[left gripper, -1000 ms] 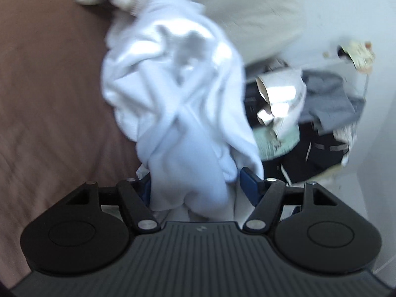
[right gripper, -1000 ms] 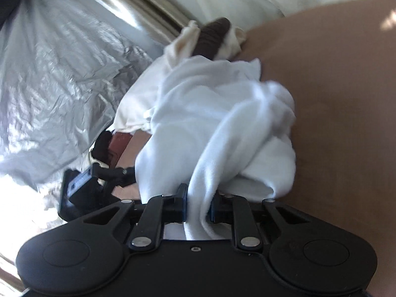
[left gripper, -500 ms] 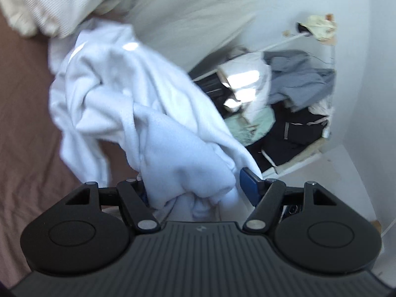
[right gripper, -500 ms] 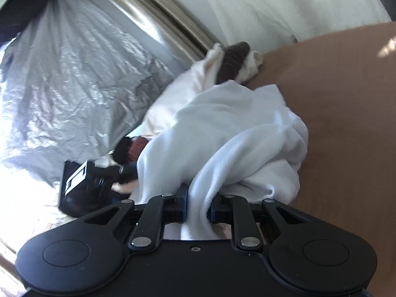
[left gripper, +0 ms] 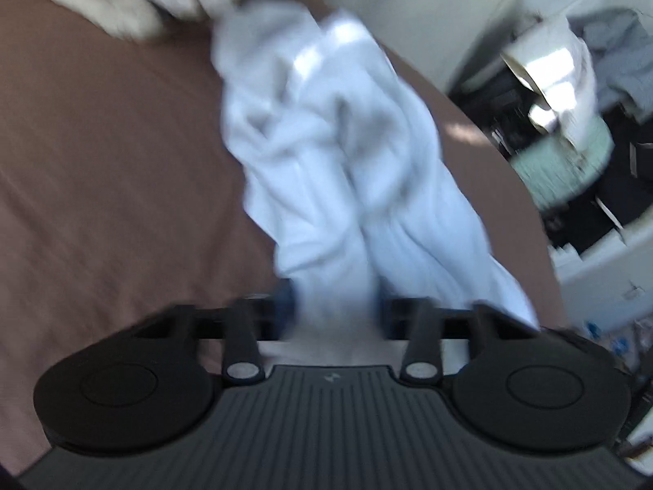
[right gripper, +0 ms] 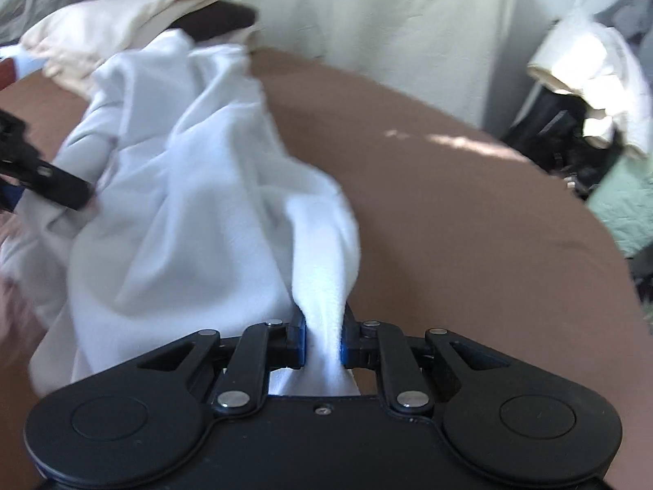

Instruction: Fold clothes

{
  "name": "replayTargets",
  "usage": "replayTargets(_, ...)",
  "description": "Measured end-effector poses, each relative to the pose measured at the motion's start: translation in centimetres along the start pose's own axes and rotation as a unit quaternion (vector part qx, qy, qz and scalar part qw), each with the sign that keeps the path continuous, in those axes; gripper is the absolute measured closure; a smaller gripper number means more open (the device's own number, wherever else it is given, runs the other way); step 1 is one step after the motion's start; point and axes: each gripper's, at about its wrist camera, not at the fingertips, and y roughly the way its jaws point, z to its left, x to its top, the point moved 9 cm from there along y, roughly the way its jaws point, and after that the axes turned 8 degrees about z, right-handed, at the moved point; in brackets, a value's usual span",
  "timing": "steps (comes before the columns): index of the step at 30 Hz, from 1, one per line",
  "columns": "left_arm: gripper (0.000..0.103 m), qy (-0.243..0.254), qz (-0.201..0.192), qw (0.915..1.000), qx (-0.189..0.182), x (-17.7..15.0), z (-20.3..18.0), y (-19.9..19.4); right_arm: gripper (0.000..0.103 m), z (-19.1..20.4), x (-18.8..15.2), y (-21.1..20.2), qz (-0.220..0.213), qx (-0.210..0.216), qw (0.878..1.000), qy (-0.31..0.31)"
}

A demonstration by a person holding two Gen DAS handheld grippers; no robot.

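Note:
A crumpled white garment [left gripper: 338, 155] lies bunched on the brown bed sheet [left gripper: 102, 171]. My left gripper [left gripper: 332, 314] is shut on a thick fold of it at the near end; the view is blurred by motion. In the right wrist view the same white garment [right gripper: 196, 188] spreads left and away. My right gripper [right gripper: 322, 335] is shut on a narrow fold of it, its blue pads pressed against the cloth. The left gripper's black finger [right gripper: 45, 179] shows at the left edge against the garment.
Cream clothes [left gripper: 110, 4] and a dark brown item [right gripper: 216, 20] lie piled at the bed's far side. A pale curtain [right gripper: 367, 12] hangs behind. Beyond the bed's right edge stands a heap of dark, grey and green clothes [left gripper: 579, 122].
Both grippers have swung with the garment, so the views now face the bed and curtain instead of the foil-covered wall. The left jaws have closed in on the cloth. The garment hangs more stretched out.

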Motion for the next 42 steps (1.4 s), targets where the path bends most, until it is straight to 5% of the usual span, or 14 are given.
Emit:
replayTargets(2, 0.089, -0.017, -0.027, 0.9992, -0.022, 1.1, 0.5, -1.8, 0.091, -0.9, 1.0, -0.6, -0.031, -0.044, 0.998, -0.022)
replayTargets(4, 0.089, -0.005, -0.060, 0.9982, -0.003, 2.0, 0.3, -3.1, 0.092, -1.9, 2.1, -1.5, -0.056, -0.073, 0.995, -0.027)
replayTargets(9, 0.091, 0.033, -0.128, 0.9873, 0.089, 2.0, 1.8, -5.2, 0.092, -7.9, 6.0, -5.4, -0.124, -0.154, 0.980, 0.028)
replayTargets(11, 0.092, 0.048, -0.170, 0.9731, 0.148, 2.6, 2.4, -7.1, 0.092, -10.3, 6.8, -6.4, -0.137, -0.194, 0.971, 0.037)
replayTargets(14, 0.092, 0.075, -0.262, 0.9350, 0.227, 4.5, 3.3, -11.7, 0.092, -14.3, 8.4, -7.7, -0.156, -0.271, 0.948, 0.048)
replayTargets(16, 0.092, 0.049, -0.286, 0.9331, 0.213, 5.1, 4.5, -13.7, 0.092, -16.6, 8.9, -8.4, -0.168, -0.297, 0.937, 0.070)
replayTargets(18, 0.092, 0.041, -0.307, 0.9254, 0.219, 5.4, 5.3, -15.0, 0.084, -17.6, 9.6, -7.6, -0.152, -0.296, 0.942, 0.043)
replayTargets(20, 0.092, 0.054, -0.322, 0.9064, 0.268, 5.5, 5.8, -15.5, 0.045, -17.1, 9.4, -4.0, -0.105, -0.290, 0.950, -0.038)
replayTargets(21, 0.092, 0.054, -0.325, 0.9016, 0.280, 5.7, 6.2, -15.5, 0.040, -16.5, 8.9, -2.4, -0.087, -0.283, 0.953, -0.065)
replayTargets(24, 0.092, 0.031, -0.329, 0.9038, 0.272, 6.0, 7.2, -16.2, 0.040, -13.6, 7.4, 0.5, -0.046, -0.202, 0.976, -0.064)
replayTargets(29, 0.092, 0.010, -0.325, 0.9054, 0.273, 6.4, 8.3, -16.4, 0.038, -8.1, 4.2, 0.0, -0.048, -0.100, 0.992, -0.064)
replayTargets(32, 0.092, 0.007, -0.343, 0.8986, 0.274, 6.4, 8.3, -17.2, 0.038, -7.1, 2.6, -0.6, -0.042, -0.087, 0.993, -0.065)
replayTargets(36, 0.092, -0.005, -0.378, 0.8776, 0.295, 6.2, 8.6, -19.2, 0.038, -8.4, 2.5, -2.6, -0.054, -0.094, 0.993, -0.049)
replayTargets(42, 0.092, -0.040, -0.330, 0.8848, 0.326, 6.2, 11.7, -17.8, 0.023, -7.0, -2.3, -5.0, 0.017, -0.046, 0.997, -0.054)
